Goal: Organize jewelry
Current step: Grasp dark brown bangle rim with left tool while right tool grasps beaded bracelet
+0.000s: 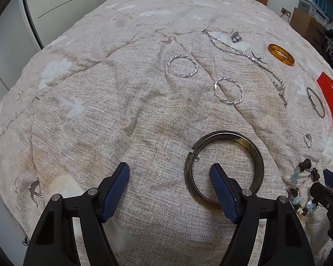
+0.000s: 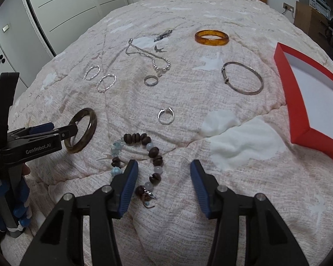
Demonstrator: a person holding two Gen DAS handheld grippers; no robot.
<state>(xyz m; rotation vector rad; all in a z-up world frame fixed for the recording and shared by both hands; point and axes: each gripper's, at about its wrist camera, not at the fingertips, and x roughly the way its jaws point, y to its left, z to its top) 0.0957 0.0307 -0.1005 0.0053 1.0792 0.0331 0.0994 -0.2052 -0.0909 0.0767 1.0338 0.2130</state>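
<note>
Spreading wide over the quilt [image 1: 144, 133], the left gripper [image 1: 169, 173] has its right finger inside the dark bangle [image 1: 224, 170] and its left finger outside, neither pad visibly pressing the ring. The right gripper [image 2: 164, 173] also stands spread, its left finger tip resting at the beaded bracelet [image 2: 142, 155], which lies in a loose loop between and just beyond the fingers. Beyond the beads sits a small silver ring [image 2: 165, 116], then a second band ring [image 2: 150, 81] and a thin metal bangle [image 2: 242, 77] to its right. Left of these lie 2 twisted silver hoops [image 2: 100, 77], close together. Farther on, a silver chain [image 2: 148, 55] trails across the quilt, with an amber bangle [image 2: 211, 37] beyond it. At the right edge rests a red tray [image 2: 299, 119] with a white floor, nothing visibly in it.
</note>
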